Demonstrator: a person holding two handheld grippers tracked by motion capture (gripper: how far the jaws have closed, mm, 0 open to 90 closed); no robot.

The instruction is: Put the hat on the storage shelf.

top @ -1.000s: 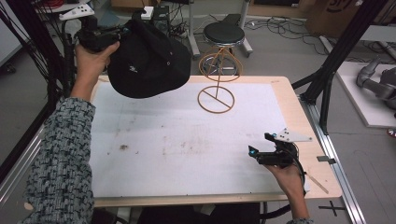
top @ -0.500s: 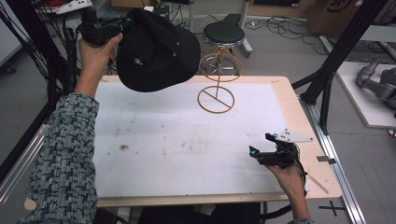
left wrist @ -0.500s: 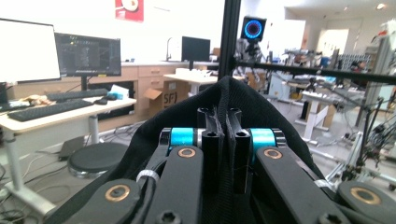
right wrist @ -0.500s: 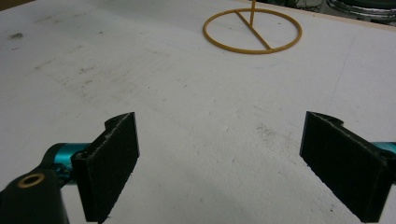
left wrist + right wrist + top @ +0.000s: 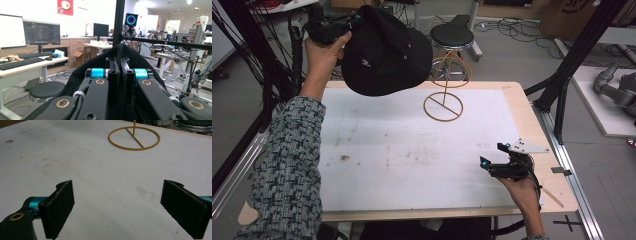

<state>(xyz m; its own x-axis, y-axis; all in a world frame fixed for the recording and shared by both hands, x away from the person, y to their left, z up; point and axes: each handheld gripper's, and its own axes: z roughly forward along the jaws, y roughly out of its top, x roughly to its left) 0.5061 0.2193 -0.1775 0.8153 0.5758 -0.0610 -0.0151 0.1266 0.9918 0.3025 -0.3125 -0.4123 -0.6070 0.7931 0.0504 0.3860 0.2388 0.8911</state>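
In the upper left of the high view, the person's left hand (image 5: 323,52) holds the left gripper (image 5: 343,23) raised well above the bench, and a black fabric baseball cap (image 5: 384,52) hangs from it in the air, its crown toward the camera and a small pale emblem on its side. In the left gripper view the two black jaws stand almost together at the centre of the frame, pressed onto a fold of the cap's black cloth (image 5: 130,58), which spreads out beyond and below them. Just right of the cap in the high view, near the far edge of the white-topped wooden bench (image 5: 412,165), stands a thin tan wire hat stand (image 5: 443,95) with a flat ring base crossed by one bar and an upright stem rising to a looped top; the cap is above and to the left of it, and whether its brim touches the loop cannot be told. In the lower right of the high view the right hand (image 5: 524,192) rests the right gripper (image 5: 493,159) low over the bench surface near its right edge. In the right gripper view its jaws stand wide apart with nothing between them, over the stained white surface (image 5: 100,182), with the stand's ring base (image 5: 134,138) at the top of the frame. A round black stool (image 5: 452,36) sits on the floor beyond the bench.
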